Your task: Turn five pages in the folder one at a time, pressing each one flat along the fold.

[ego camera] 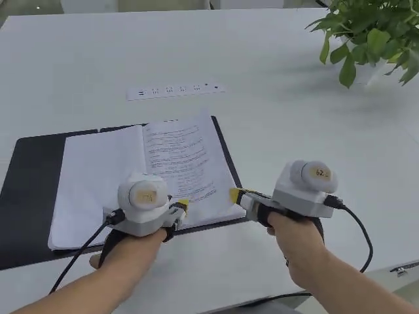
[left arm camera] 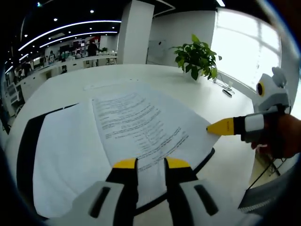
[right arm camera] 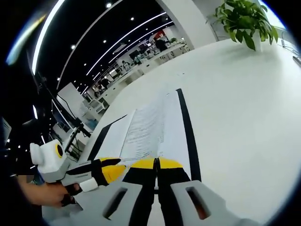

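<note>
Folder [ego camera: 29,190]: lies open on the white table [ego camera: 294,118], near the front edge. Its black cover lies flat under the paper.
Left page [ego camera: 98,176]: plain white, lying flat.
Printed page [ego camera: 180,163]: on the right side of the fold, full of lines of print. Its far right corner reaches past the black cover.
Left gripper [left arm camera: 150,164]: held over the bottom edge of the pages, close to the fold.
Left fingers [left arm camera: 126,164]: yellow tips with a narrow gap between them. The paper shows through the gap. I cannot tell if the tips touch the page.
Right gripper [right arm camera: 156,163]: at the lower right corner of the printed page, pointing in at it from the side.
Right fingers [right arm camera: 143,164]: yellow tips pressed together, with no gap. I cannot tell if they touch the paper.
Power strip [ego camera: 175,89]: white, flat on the table beyond the folder.
Plant [ego camera: 373,33]: green leaves at the far right of the table, well apart from the folder.
</note>
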Demonstrator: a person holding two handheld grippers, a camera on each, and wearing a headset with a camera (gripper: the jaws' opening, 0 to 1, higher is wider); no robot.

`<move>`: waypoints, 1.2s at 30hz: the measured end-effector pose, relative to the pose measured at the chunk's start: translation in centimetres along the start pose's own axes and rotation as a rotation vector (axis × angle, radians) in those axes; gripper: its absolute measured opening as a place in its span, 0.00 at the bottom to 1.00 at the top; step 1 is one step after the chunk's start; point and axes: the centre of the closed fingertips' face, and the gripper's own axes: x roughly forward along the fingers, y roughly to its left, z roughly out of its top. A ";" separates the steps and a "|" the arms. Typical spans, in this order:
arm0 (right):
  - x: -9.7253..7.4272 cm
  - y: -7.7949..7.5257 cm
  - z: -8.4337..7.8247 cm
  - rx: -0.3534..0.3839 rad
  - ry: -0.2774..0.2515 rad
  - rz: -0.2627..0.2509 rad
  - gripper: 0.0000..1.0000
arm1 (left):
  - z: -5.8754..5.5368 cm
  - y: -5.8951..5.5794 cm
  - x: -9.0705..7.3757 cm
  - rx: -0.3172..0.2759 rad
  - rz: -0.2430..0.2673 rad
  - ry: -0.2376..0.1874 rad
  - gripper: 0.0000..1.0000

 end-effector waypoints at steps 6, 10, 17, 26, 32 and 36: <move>-0.6 2.1 1.1 -0.002 -0.037 0.024 0.00 | 1.1 1.4 -3.1 0.028 0.005 -0.041 0.22; -0.8 3.9 1.8 -0.003 -0.055 0.049 0.00 | 1.9 2.0 -5.4 0.058 0.009 -0.069 0.23; -1.0 8.4 2.8 0.016 -0.078 0.121 0.00 | 2.4 3.0 -9.0 0.058 0.009 -0.103 0.26; 0.3 15.2 2.7 -0.021 -0.074 0.232 0.00 | 2.2 6.0 -13.5 0.069 0.054 -0.141 0.26; 2.3 19.0 1.3 -0.060 -0.032 0.286 0.00 | 1.7 7.9 -15.8 0.062 0.086 -0.150 0.26; 3.8 20.8 -0.1 -0.104 0.008 0.298 0.00 | 1.1 9.7 -17.2 0.052 0.118 -0.150 0.26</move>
